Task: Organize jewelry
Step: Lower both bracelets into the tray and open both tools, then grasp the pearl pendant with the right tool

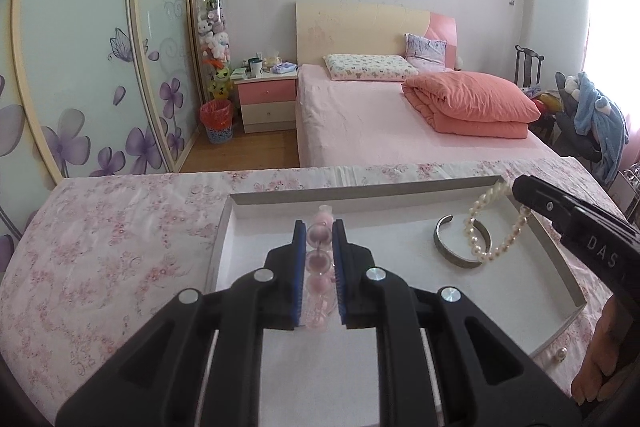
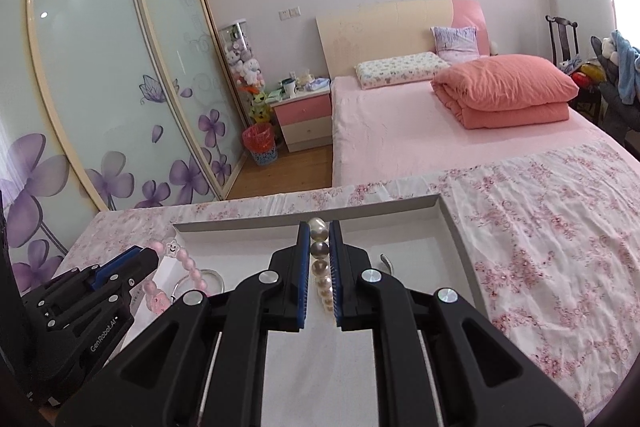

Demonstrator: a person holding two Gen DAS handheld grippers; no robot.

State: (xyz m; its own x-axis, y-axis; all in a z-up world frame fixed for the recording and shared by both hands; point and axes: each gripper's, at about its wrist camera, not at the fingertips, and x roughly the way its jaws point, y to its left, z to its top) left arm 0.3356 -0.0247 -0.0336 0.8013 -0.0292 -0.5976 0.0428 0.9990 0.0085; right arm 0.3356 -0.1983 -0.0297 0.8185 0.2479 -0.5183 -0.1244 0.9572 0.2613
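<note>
- Far left of the left wrist view, the flowered cloth point(image 1: 120, 239) covers the tabletop under everything you are working on.
- At the centre of that view your left gripper point(image 1: 319, 231) has its jaws clenched on the pink bead bracelet point(image 1: 319, 267) — the beads run in a line between the two blue pads, with the top bead poking out past the tips.
- The bracelet is held above the white floor of the shallow tray point(image 1: 360, 198), whose grey rim crosses the middle of the frame.
- Right of centre, a metal bangle point(image 1: 460, 259) lies flat on the tray floor, its open side toward the upper left.
- The pearl bracelet point(image 1: 486, 227) hangs as a loop over the bangle, its lowest pearls overlapping the bangle's right edge; whether they touch it you cannot tell from here.
- At the upper right, your right gripper point(image 1: 520, 189) comes in from the right edge and carries that loop.
- At the lower right edge, a loose pearl point(image 1: 560, 355) sits on the cloth just outside the tray's corner.
- In the right wrist view, the left gripper point(image 2: 140, 255) shows at lower left with the pink beads curving away from it.
- At the centre there, the right gripper's point(image 2: 319, 231) jaws are grasping the pearls point(image 2: 320, 267) — stacked in a row between the pads, over the tray point(image 2: 448, 223).
</note>
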